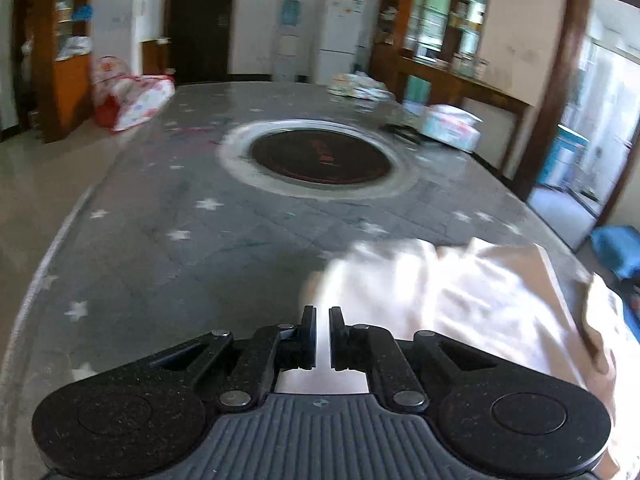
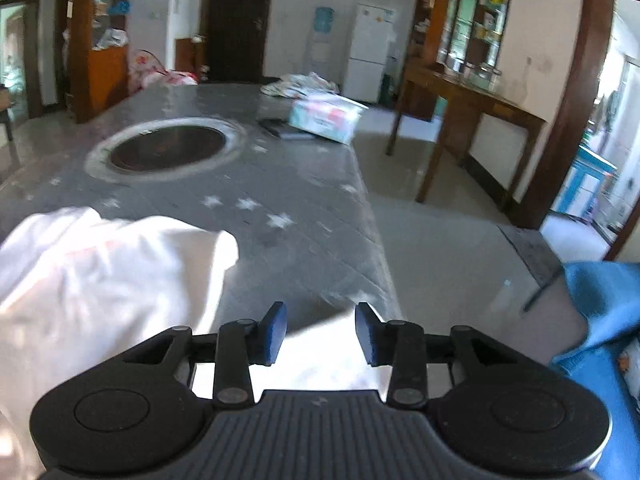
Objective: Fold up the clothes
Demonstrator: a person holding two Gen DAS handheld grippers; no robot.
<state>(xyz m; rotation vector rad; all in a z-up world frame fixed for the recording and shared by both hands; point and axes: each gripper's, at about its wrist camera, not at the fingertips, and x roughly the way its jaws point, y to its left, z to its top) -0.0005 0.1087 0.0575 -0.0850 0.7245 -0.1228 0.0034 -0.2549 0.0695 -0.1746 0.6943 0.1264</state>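
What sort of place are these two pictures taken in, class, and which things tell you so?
Most likely the main room of a home. A white fridge stands by the far wall beside a water dispenser, wooden shelves are crowded with household goods, and a white garment lies on a large grey star-patterned table.

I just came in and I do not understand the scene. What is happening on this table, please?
A person is folding clothes with handheld tongs. A white garment lies bunched on the near part of the grey star-patterned table. The left tongs are nearly closed, with white cloth showing in the narrow gap, so they seem to pinch its edge. The right tongs stand open above the garment's corner, gripping nothing.
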